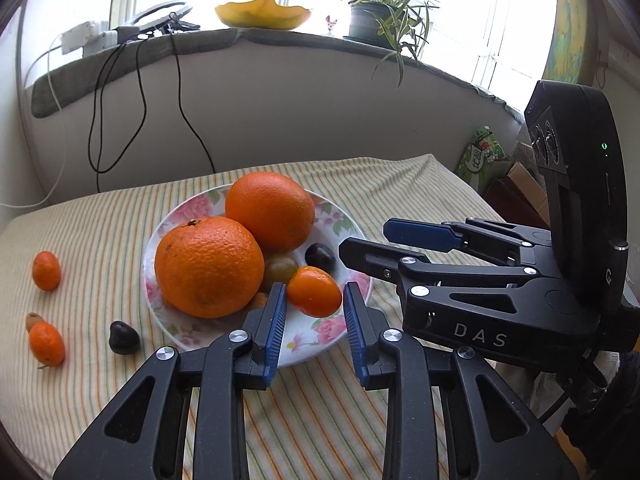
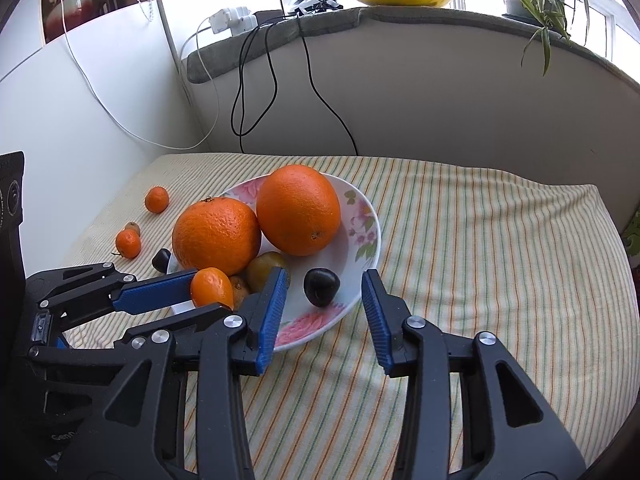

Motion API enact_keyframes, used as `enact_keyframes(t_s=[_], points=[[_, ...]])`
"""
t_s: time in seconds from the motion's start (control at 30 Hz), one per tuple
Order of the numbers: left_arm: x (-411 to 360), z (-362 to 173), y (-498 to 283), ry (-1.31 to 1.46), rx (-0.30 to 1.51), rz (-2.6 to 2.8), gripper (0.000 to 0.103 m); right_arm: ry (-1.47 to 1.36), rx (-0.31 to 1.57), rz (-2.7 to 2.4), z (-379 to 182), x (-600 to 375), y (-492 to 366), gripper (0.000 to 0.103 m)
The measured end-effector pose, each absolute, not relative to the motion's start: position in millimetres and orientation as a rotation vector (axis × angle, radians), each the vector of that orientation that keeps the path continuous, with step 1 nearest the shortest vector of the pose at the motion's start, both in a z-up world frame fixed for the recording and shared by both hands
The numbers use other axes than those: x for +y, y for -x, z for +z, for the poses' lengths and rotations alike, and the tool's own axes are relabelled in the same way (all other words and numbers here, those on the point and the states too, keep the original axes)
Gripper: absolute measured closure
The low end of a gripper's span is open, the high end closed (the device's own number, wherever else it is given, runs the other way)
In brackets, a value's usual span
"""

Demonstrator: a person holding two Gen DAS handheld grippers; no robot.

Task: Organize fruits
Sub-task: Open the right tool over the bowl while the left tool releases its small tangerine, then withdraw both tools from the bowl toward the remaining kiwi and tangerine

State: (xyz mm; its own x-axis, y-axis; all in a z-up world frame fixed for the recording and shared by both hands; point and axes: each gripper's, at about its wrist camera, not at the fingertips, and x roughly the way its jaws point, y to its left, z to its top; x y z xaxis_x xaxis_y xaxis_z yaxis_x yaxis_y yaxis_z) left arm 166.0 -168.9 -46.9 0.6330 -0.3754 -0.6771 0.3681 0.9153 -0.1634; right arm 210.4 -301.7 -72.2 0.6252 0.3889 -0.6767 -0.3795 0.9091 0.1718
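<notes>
A floral plate (image 1: 320, 336) (image 2: 360, 208) holds two big oranges (image 1: 210, 266) (image 2: 298, 210), a green-brown fruit (image 1: 280, 268), a dark fruit (image 1: 320, 257) (image 2: 321, 286) and a small kumquat (image 1: 314, 291) (image 2: 211, 287). My left gripper (image 1: 315, 312) is open, its pads on either side of the kumquat with gaps showing. My right gripper (image 2: 326, 304) is open and empty, fingers straddling the dark fruit at the plate's near rim. On the cloth to the left lie two kumquats (image 1: 46, 270) (image 1: 47, 343), a brown fruit (image 1: 34, 320) and a dark fruit (image 1: 124, 337).
The striped cloth (image 2: 480, 260) covers the table, which ends at a wall with hanging cables (image 1: 140, 112). A sill above holds a yellow bowl (image 1: 262, 12) and a potted plant (image 1: 384, 16). Boxes and a green packet (image 1: 482, 156) stand beyond the right edge.
</notes>
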Motion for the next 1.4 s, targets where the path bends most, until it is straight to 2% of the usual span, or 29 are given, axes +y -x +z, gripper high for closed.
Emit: enact_keyframes(t_s=[0.07,0.13,0.2,0.43,0.7,0.9,1.4], points=[[-167.7,-45.6,-165.3,0.013,0.772,-0.421,0.064,-0.019,0.78,0.443,-71.3,-303.6,-210.6,0.052],[-167.2,-44.7,-164.2,0.014,0.769,-0.423,0.063,-0.021,0.778,0.435,-70.3,-305.4,-210.1,0.048],[-166.8,-44.3,-162.8,0.009,0.766,-0.422,0.063,-0.02,0.77,0.426,-68.9,-306.5,-209.0,0.04],[-162.7,-41.3,-157.8,0.003,0.753,-0.416,0.056,-0.02,0.759,0.402,-64.0,-310.5,-207.4,0.028],[-158.8,-34.6,-149.1,-0.014,0.728,-0.398,0.033,-0.021,0.739,0.375,-56.0,-313.2,-204.4,0.015],[-151.8,-31.6,-145.0,-0.01,0.726,-0.389,0.032,-0.025,0.726,0.369,-48.3,-312.7,-200.0,0.012],[-118.2,-22.8,-133.8,0.012,0.696,-0.343,0.032,-0.027,0.697,0.403,-31.8,-292.8,-186.4,0.012]])
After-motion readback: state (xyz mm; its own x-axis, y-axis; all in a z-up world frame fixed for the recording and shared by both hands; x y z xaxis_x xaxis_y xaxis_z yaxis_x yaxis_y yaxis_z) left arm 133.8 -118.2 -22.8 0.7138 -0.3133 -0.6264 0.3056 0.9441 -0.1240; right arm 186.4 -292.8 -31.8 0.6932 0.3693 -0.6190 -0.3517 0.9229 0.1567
